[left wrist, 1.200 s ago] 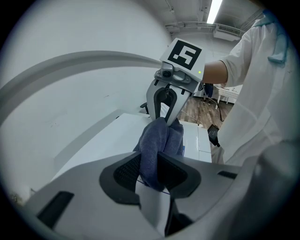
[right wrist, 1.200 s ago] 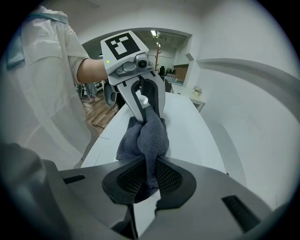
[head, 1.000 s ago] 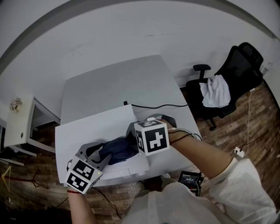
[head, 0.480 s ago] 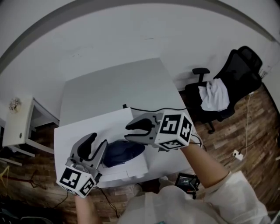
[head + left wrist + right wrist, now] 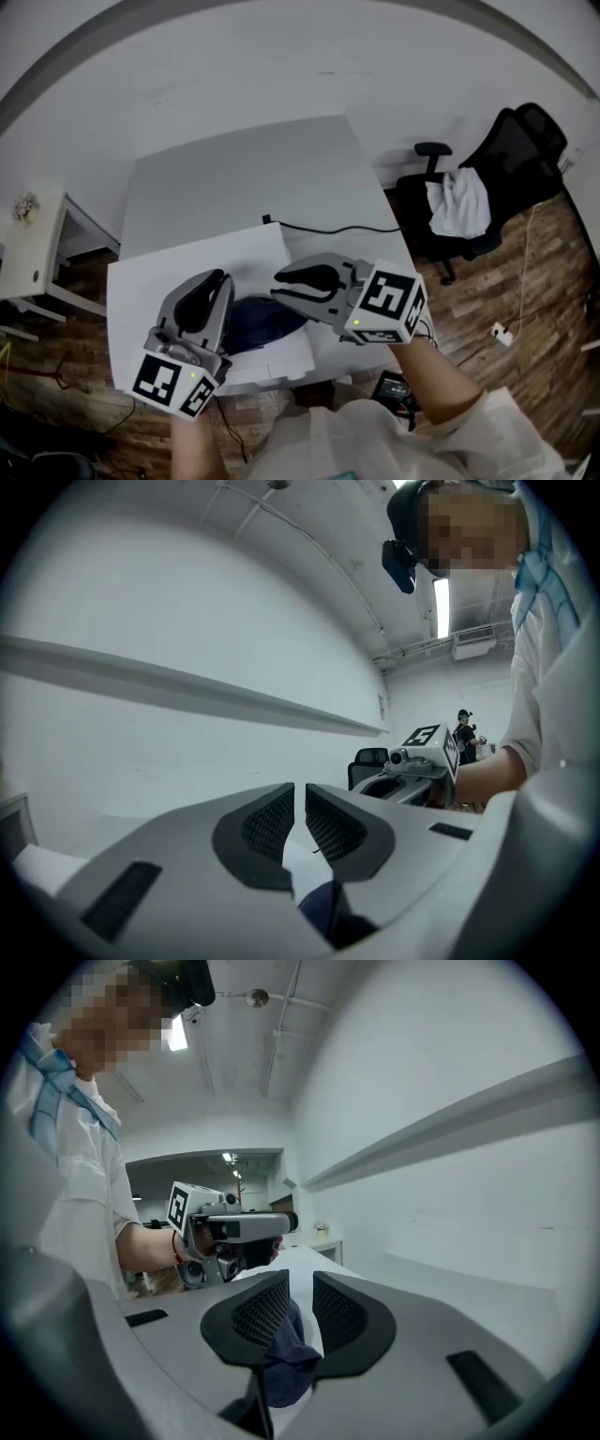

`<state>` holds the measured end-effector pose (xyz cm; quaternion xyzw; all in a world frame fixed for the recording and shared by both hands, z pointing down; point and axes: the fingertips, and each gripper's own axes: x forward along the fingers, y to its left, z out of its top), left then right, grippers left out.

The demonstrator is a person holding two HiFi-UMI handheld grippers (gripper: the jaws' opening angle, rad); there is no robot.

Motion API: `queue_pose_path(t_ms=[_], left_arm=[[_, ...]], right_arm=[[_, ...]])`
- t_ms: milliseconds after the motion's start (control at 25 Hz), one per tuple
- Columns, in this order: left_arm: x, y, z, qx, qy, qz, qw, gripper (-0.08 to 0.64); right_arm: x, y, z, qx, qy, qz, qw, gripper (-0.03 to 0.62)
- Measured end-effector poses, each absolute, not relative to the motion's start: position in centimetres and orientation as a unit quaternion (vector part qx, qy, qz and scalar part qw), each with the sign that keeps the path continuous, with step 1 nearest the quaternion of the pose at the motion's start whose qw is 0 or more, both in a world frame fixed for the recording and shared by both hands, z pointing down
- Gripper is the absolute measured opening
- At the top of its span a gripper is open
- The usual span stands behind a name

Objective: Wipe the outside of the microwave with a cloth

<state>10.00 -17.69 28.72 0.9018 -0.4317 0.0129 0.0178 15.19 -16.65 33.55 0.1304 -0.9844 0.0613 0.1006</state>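
- The person stands at the microwave (image 5: 187,258), a white box whose flat top is in front of them. A gripper is in each hand, both raised a little over this top.
- The cloth (image 5: 262,323) is dark blue. It lies crumpled on the white top, near the front edge, between the two grippers and partly under the right one.
- The left gripper (image 5: 216,281) points almost level. Its jaws have just been closing, and now only a thin slit is left between the pads. In the left gripper view nothing is pressed between the pads. A bit of the cloth shows only low down in the slit.
- The right gripper (image 5: 278,286) points slightly downward, toward the left one. Its jaws have also just been closing, but they stand clearly apart. In the right gripper view the cloth shows in the gap between them, and the pads do not squeeze it.
- Behind the microwave is a grey table (image 5: 244,178), and a black cable (image 5: 337,228) runs across it to the right.
- At the right, on the wooden floor, stands a black office chair (image 5: 511,159) with a white garment (image 5: 459,202) on its seat.
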Motion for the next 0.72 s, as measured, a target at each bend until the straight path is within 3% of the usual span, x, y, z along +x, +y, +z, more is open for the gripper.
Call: queue_pose_path(t_ms=[200, 720], left_arm=[[11.6, -17.5, 28.8, 0.908, -0.418, 0.011, 0.020, 0.005], [11.3, -18.2, 28.2, 0.910, -0.414, -0.011, 0.036, 0.003]], right_arm=[[15.2, -17.1, 32.9, 0.148, -0.983, 0.062, 0.093, 0.052], [15.7, -18.0, 32.7, 0.165, -0.979, 0.067, 0.104, 0.032]])
